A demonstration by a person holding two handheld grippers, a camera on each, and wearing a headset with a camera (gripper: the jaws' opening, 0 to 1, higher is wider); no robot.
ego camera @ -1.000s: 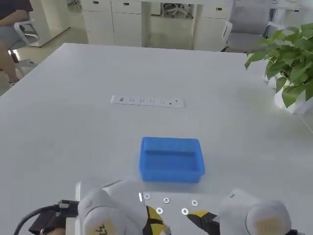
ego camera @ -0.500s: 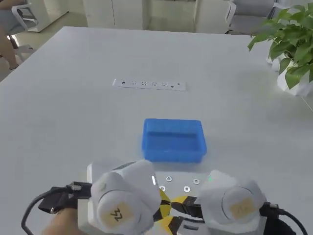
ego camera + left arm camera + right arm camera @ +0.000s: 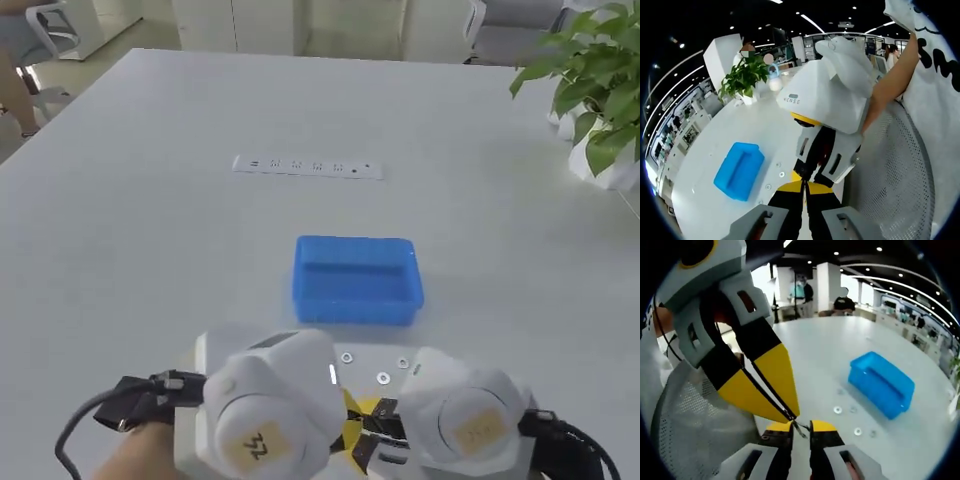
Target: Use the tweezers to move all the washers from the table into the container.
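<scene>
Two grippers tip to tip. Left gripper (image 3: 791,415): jaws pressed together on the tweezers (image 3: 797,424). Tweezer tip sits in the narrow gap of the right gripper (image 3: 800,430); can't tell if that one pinches it. Washers (image 3: 383,378) lie loose on the table (image 3: 140,260) just beyond, near the blue container (image 3: 355,280).

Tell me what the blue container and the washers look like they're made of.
The blue container looks like moulded plastic: uniform matte colour, rounded corners. The washers look like metal, probably steel: thin silvery rings with a slight shine, though too small to be sure.
</scene>
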